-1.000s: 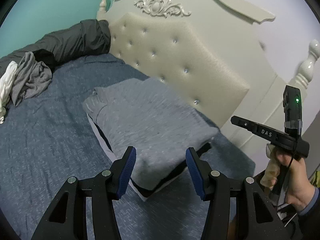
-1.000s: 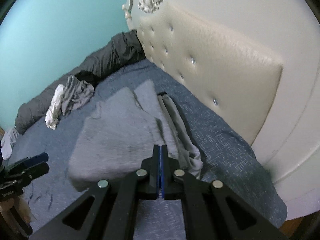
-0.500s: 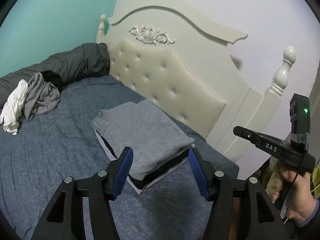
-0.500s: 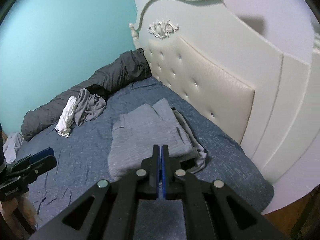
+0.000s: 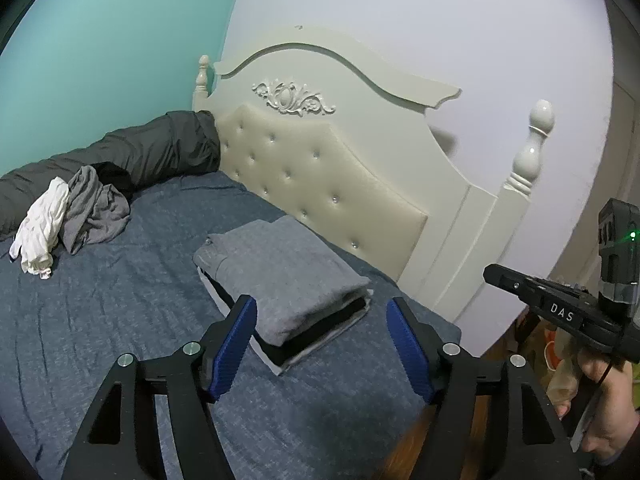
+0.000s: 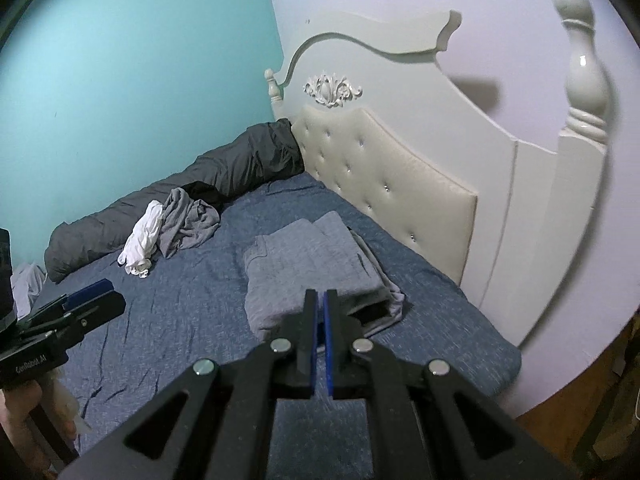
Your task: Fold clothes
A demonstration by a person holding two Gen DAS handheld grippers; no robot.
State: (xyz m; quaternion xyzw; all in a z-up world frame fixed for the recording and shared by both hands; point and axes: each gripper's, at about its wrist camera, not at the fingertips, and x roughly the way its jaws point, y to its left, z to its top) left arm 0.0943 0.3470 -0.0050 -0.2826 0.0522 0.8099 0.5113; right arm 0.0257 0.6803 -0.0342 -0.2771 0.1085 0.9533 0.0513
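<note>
Clothes: a folded grey top (image 5: 288, 276) sits on a neat stack mid-frame by the headboard (image 5: 320, 184), while a crumpled grey and white heap (image 5: 68, 216) lies upper left. Left gripper (image 5: 320, 344) is spread wide and empty; right gripper (image 6: 320, 324) is nearly pinched together, grasping nothing. If going for the heap, I'd pick one piece by an edge, not the whole bundle.

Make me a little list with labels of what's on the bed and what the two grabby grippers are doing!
folded pile: grey top on a stack near the headboard
unfolded clothes: white piece and grey piece, crumpled together
dark roll: long dark bedding along the teal wall
bed cover: blue sheet
left gripper: open, holds nothing
right gripper: almost shut, holds nothing
</note>
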